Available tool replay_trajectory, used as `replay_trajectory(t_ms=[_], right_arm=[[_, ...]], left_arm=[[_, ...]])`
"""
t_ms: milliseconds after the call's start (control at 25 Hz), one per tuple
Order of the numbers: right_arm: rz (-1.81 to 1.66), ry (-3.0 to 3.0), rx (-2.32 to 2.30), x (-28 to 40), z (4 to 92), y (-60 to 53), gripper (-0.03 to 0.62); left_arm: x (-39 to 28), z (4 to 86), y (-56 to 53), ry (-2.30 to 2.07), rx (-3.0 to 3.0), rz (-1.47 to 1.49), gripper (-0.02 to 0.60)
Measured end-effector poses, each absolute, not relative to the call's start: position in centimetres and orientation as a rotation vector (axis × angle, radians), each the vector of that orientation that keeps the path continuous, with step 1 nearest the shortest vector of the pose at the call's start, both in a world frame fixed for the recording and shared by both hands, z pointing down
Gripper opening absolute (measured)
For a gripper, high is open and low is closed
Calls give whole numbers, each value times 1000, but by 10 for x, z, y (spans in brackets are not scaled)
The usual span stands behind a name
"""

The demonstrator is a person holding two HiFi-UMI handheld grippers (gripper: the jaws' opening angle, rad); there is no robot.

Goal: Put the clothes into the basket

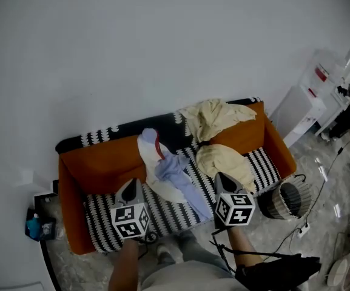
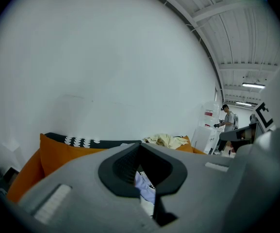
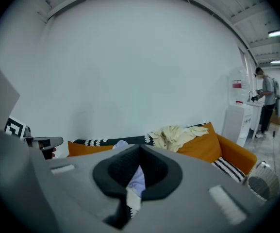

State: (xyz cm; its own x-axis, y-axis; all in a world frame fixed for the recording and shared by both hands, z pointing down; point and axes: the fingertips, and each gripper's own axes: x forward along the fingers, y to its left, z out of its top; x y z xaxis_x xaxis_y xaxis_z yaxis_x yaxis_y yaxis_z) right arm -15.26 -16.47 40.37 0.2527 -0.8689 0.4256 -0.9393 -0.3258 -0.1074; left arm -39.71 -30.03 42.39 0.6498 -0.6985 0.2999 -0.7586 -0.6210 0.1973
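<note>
Left gripper (image 1: 136,182) and right gripper (image 1: 219,177), each with jaws closed tip to tip and holding nothing, hover over the front edge of the sofa (image 1: 96,162), well apart from one another. In both gripper views the gripper's own grey body masks most of the seat. Only a sliver of the lavender garment (image 1: 178,173) and a patch of striped cover show through the dark opening behind the jaws.

All the clothes in view lie on the sofa. The lavender garment is mid-seat between the two grippers, overlapping a white garment (image 1: 149,147) with a red detail too small to identify. One cream garment (image 1: 225,162) lies on the seat just ahead of the right gripper. A second cream garment (image 1: 214,115) is heaped over the backrest.

The basket (image 1: 269,206) stands on the floor at the sofa's right end, its inside dark. The right gripper view catches it at the lower right edge; the left gripper view does not show it.

Only the head view shows a blue object (image 1: 34,226) on the floor at the sofa's left end and the person's forearms (image 1: 125,265), cut off at the bottom edge. A white dispenser (image 1: 301,105) carries a red label, unreadable in every view. A standing person (image 3: 265,98) beside it appears full-length in the gripper views and cropped at the edge in the head view. Each marker cube (image 1: 130,220) bears black squares and no legible text
</note>
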Motion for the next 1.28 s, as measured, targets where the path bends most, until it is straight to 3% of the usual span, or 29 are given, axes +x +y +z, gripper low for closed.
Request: replay_trajectory(t_ms=[600, 1280], right_arm=[[740, -1861, 2072, -128, 481, -281, 2], [874, -1989, 1739, -153, 608, -359, 3]], left_arm=[[-389, 486, -343, -1345, 2364, 468, 3], [-402, 585, -375, -1501, 2195, 571, 3]])
